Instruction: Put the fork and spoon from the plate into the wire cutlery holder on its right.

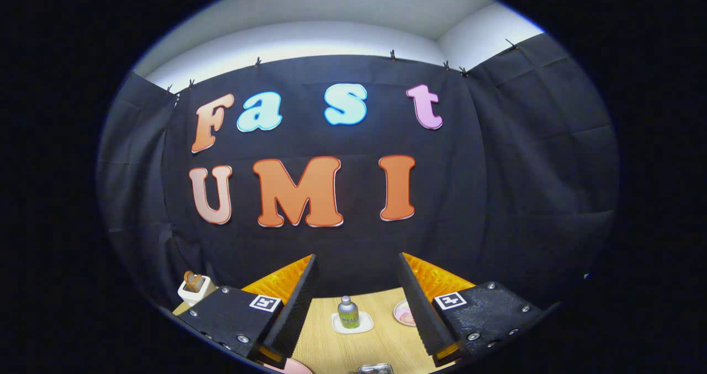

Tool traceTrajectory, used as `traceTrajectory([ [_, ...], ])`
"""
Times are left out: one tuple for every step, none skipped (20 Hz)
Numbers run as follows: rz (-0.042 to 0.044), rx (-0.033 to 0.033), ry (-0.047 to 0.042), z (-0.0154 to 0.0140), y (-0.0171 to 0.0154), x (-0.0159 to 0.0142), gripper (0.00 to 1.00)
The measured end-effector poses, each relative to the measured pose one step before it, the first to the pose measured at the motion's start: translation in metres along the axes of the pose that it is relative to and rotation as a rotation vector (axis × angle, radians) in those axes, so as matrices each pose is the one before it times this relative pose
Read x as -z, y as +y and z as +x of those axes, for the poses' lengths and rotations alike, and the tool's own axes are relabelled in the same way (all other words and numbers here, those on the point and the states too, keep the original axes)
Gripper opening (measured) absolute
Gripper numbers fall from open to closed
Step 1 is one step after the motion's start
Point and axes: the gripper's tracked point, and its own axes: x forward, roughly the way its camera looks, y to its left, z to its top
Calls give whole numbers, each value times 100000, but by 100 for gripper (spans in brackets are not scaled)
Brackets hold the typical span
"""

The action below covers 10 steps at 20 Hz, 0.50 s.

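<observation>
Item one: my gripper (356, 285), held level above the wooden table (331, 346). Its two fingers stand spread wide apart with nothing between them, and I see no contact with anything.

Item two: a small grey bottle (347, 311) with a green label, upright on a white square coaster (353, 324), in the gap between the fingers and a little beyond their tips.

Item three: a small round pink dish (405, 313), just beside the right finger on its inner side, partly hidden by it.

Item four: a white cup (194, 290) with brown pieces in it, outside the left finger, near the booth's black cloth wall.

Item five: the rim of a pink plate (295, 367), just below the left finger, close to me. I cannot tell what lies on it.

Item six: a bit of metal wire (375, 369), nearest me and between the fingers, perhaps the cutlery holder; too little shows to be sure.
</observation>
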Motion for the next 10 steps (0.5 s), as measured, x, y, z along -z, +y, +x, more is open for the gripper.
traceTrajectory([
  [-693, 112, -2972, 51, 91, -704, 87],
  [-1085, -142, -1958, -156, 138, -396, 88],
  [-1029, -275, -1398, -31, 58, -241, 88],
  [-745, -555, -687, -34, 157, -152, 88],
  [-258, -96, -154, 10, 51, 86, 88],
  [-21, -307, 188, -111, 34, 110, 88],
  [-56, 107, -131, -25, -33, 124, 89],
  [-134, -232, 447, 154, 36, 293, 90],
  [134, 141, 300, 2, -92, 106, 92],
  [378, -590, 564, -62, 100, 168, 92],
])
